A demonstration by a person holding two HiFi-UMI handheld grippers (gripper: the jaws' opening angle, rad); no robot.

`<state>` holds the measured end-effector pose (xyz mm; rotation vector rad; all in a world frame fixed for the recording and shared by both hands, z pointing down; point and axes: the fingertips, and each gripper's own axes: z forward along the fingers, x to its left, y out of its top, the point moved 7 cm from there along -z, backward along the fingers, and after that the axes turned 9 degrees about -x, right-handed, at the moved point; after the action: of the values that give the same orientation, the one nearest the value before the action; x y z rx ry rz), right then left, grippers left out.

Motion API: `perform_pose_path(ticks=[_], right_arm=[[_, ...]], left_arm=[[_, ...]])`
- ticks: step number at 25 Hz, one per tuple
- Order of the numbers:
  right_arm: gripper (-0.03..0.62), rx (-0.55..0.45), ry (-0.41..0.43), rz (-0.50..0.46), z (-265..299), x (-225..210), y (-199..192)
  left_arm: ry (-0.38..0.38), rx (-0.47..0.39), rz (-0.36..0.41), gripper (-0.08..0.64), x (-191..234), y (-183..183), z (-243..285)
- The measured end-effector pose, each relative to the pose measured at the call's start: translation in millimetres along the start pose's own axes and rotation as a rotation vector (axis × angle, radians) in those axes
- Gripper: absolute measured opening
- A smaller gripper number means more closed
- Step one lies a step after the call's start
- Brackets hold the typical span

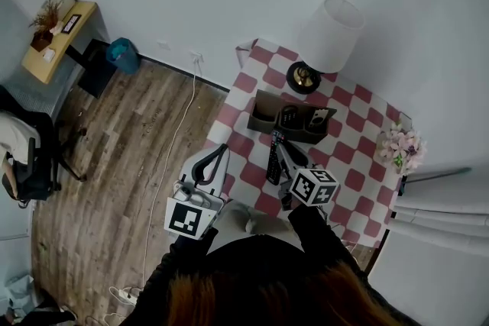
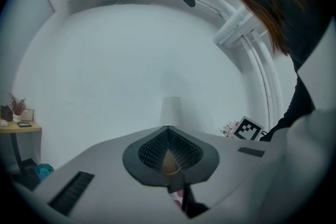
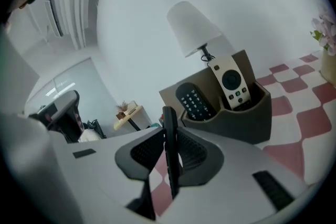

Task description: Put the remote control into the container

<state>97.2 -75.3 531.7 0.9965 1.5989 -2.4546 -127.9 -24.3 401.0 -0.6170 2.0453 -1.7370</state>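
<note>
A checked table (image 1: pixel 359 187) is seen bearing a lamp (image 1: pixel 330 34), a brown container (image 3: pixel 236 123) in front of it and flowers (image 1: pixel 401 147) at its right edge. A dark handset (image 3: pixel 195 101) and a white handset (image 3: pixel 231 81) are stood in the container. The right gripper (image 3: pixel 170 160) is tilted slightly downward just short of the container, clamped on the remote control (image 3: pixel 169 123), which is held edge-on over the table. The left gripper (image 2: pixel 169 155) is held level off the table's left, jaws pressed together on nothing.

A home room: lamp (image 1: pixel 330 34), checkered tablecloth (image 1: pixel 359 179), wooden floor (image 1: pixel 114 187).

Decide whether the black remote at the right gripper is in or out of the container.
Out. The black remote is clamped edge-on between the jaws of the right gripper, and the brown container stands apart beyond it.
</note>
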Motion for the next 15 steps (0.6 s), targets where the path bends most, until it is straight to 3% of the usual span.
perform_pose_path(ticks=[12, 15], right_arm=[[0.078, -0.159, 0.202, -0.019, 14.9, 36.2, 58.3], [0.078, -0.177, 0.270, -0.044, 15.3, 47.0, 72.6]], left_arm=[[0.007, 0.014, 0.006, 0.007, 4.8, 2.4, -0.4], [-0.034, 0.023, -0.030, 0.006, 5.8, -0.7, 6.9]])
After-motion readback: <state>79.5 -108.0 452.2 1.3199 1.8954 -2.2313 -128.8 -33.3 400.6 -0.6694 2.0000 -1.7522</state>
